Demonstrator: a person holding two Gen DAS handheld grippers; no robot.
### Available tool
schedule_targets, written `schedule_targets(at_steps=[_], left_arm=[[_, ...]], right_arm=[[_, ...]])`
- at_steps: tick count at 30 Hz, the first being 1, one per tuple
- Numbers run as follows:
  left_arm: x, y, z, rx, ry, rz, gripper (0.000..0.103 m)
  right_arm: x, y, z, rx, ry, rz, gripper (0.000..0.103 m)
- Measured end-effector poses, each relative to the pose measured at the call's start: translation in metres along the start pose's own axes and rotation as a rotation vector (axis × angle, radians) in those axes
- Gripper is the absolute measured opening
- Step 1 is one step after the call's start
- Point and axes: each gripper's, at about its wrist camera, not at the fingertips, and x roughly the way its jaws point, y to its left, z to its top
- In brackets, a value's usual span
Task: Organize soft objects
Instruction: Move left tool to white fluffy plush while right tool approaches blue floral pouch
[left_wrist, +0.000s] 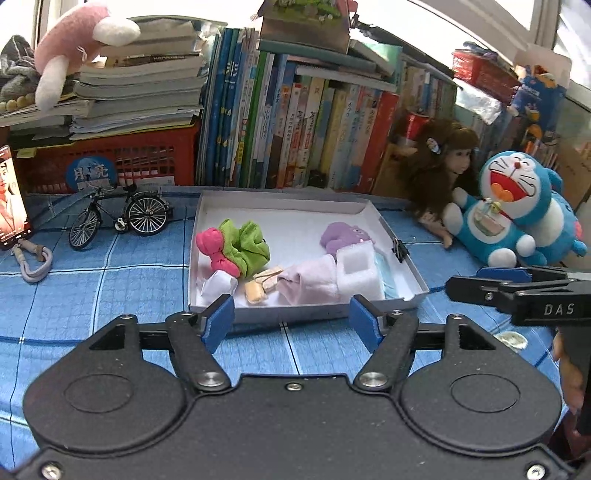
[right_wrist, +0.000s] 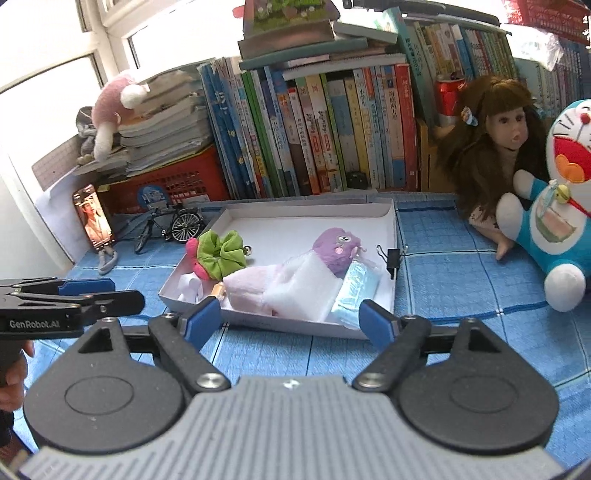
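A white shallow box (left_wrist: 402, 254) (right_wrist: 392, 258) sits on the blue checked cloth and holds soft things: a green scrunchie (left_wrist: 251, 245) (right_wrist: 221, 253), a pink plush piece (left_wrist: 214, 249), a purple plush (left_wrist: 343, 234) (right_wrist: 338, 249), a pale pink cloth (left_wrist: 310, 282) (right_wrist: 251, 288), white foam (left_wrist: 360, 271) (right_wrist: 303, 291) and a light blue mask (right_wrist: 356, 288). My left gripper (left_wrist: 291, 321) is open and empty just before the box's near wall. My right gripper (right_wrist: 290, 321) is open and empty at the box's near edge.
A Doraemon plush (left_wrist: 513, 210) (right_wrist: 554, 206) and a long-haired doll (left_wrist: 443, 173) (right_wrist: 495, 147) lean at the right. A toy bicycle (left_wrist: 118, 218), a phone (left_wrist: 11, 199) (right_wrist: 94, 218) and a carabiner (left_wrist: 33, 260) lie left. Books and a red crate (left_wrist: 110, 162) line the back.
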Motion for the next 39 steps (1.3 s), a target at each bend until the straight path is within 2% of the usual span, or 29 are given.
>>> schedule_targets(at_steps=[10,20,27,33,39], left_arm=[[-0.038,0.023,-0.03,-0.008,-0.052,0.043,0.073],[-0.067,0.047,-0.073,-0.035,-0.085,0.099,0.077],[-0.083,0.061,-0.115,-0.081,-0.126,0.148,0.08],[-0.086,0.064,-0.149,-0.075,-0.13,0.219,0.08],[-0.083,0.067,-0.175,-0.09,-0.107,0.248,0.08]], right_arm=[[-0.042,-0.024,-0.031,-0.079,-0.078,-0.067,0.096],[-0.065,-0.041,-0.075,-0.156,-0.106,-0.098,0.101],[-0.069,-0.043,-0.112,-0.242,-0.1,-0.117,0.102],[-0.062,-0.038,-0.136,-0.287,-0.089,-0.119,0.102],[-0.054,-0.029,-0.152,-0.312,-0.084,-0.109,0.098]])
